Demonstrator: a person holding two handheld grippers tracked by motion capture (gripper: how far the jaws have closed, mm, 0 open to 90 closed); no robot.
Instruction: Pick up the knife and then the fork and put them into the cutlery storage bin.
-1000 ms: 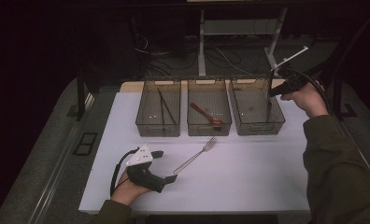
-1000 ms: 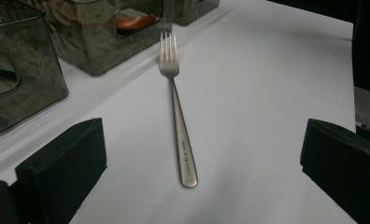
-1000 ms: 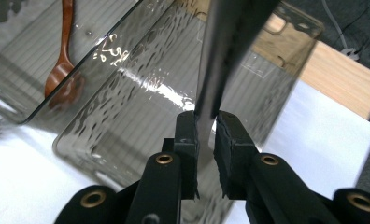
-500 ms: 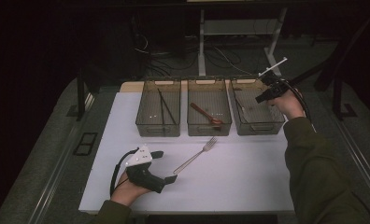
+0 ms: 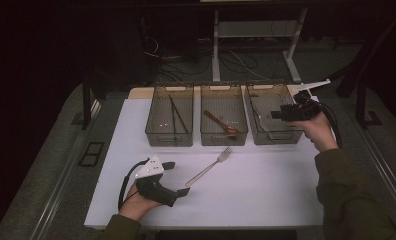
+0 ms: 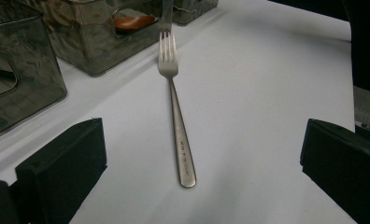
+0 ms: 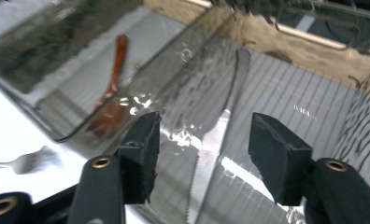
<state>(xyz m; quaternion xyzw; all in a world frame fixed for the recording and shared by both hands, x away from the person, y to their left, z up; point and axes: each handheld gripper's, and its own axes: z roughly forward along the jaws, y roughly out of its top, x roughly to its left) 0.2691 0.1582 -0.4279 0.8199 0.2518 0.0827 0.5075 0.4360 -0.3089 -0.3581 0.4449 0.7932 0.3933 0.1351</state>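
The work in hand looks like sorting cutlery into three clear bins at the far side of a white mat point(image 5: 266, 200), and by my reading it stands between two pieces: one just dropped off, one about to be taken. At the near left, the left gripper point(image 5: 177, 178) rests low on the mat with its jaws spread wide and nothing between them, aimed along the fork point(image 6: 176, 121), which lies flat on the mat in the middle, handle end nearest the jaws, tines pointing toward the bins. The next move, I judge, calls for sliding forward until the handle sits between the pads, then closing squarely on that thin, slippery handle. Small stamped lettering runs along the handle, too fine to read. Further along, the left bin point(image 5: 169, 131) holds dark chopsticks point(image 5: 177, 114), the middle bin point(image 5: 224, 134) a wooden spoon point(image 5: 220, 123). At the far right, the right gripper point(image 7: 202, 140) hangs over the right bin point(image 5: 272, 134), its jaws having just opened to about half their spread, holding nothing; a serrated knife point(image 7: 216, 154) lies on the bin floor below the gap.
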